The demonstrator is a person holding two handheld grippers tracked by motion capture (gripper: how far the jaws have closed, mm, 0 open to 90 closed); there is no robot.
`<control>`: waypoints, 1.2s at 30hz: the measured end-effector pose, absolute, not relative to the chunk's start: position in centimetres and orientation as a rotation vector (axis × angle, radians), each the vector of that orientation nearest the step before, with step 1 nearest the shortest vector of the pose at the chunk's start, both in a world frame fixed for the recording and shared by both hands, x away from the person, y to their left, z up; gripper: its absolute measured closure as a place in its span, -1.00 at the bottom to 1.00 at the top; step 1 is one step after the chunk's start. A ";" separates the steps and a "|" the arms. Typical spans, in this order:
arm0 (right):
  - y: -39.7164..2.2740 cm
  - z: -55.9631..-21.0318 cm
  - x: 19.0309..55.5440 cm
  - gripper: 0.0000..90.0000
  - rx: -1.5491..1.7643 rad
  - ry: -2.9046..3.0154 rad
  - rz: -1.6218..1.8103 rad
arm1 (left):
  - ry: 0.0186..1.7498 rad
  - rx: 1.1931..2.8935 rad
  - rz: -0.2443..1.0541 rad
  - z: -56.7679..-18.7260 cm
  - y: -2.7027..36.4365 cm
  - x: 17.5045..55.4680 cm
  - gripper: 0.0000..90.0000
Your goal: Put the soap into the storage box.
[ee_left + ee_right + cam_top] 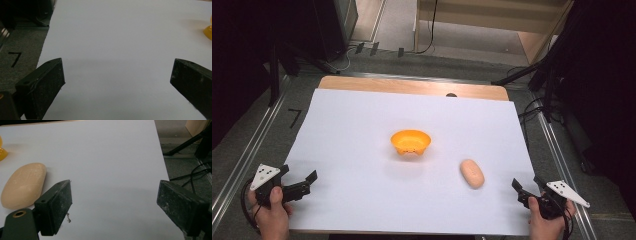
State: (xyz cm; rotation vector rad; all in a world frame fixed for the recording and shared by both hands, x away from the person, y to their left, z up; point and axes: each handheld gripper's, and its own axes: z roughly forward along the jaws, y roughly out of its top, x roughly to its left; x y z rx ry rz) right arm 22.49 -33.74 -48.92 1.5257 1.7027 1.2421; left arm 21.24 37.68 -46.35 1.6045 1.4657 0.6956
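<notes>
An orange bowl [411,141] stands upright near the middle of the white sheet [362,130]; its edge also shows in the left gripper view [208,31] and the right gripper view [2,152]. A beige oval bread roll [472,173] lies to the bowl's front right, and is large at the left of the right gripper view [23,185]. My left gripper [299,174] is held at the sheet's front left corner, open and empty [117,71]. My right gripper [527,184] is at the front right corner, open and empty [113,192], with the roll just left of its left jaw.
The sheet covers a wooden table [412,86] whose far edge is bare. Grey floor with metal rails [557,150] runs along both sides, with cables and stand legs [532,75] at the right. A black mark [14,58] is on the floor at the left.
</notes>
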 end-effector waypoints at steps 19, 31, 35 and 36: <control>-30.6 -46.1 23.2 -0.60 1.479 1.943 0.970 | 1.463 1.614 0.692 -46.4 37.7 21.3 -1.00; -28.1 -44.6 24.9 -0.58 1.543 2.133 0.829 | 1.458 1.625 0.687 -46.4 37.6 21.4 -1.00; -27.0 -44.5 25.5 -0.59 1.543 2.187 0.785 | 1.456 1.628 0.681 -46.4 37.6 21.4 -1.00; -26.9 -44.5 25.7 -0.59 1.549 2.192 0.782 | 1.457 1.631 0.679 -46.4 37.6 21.4 -1.00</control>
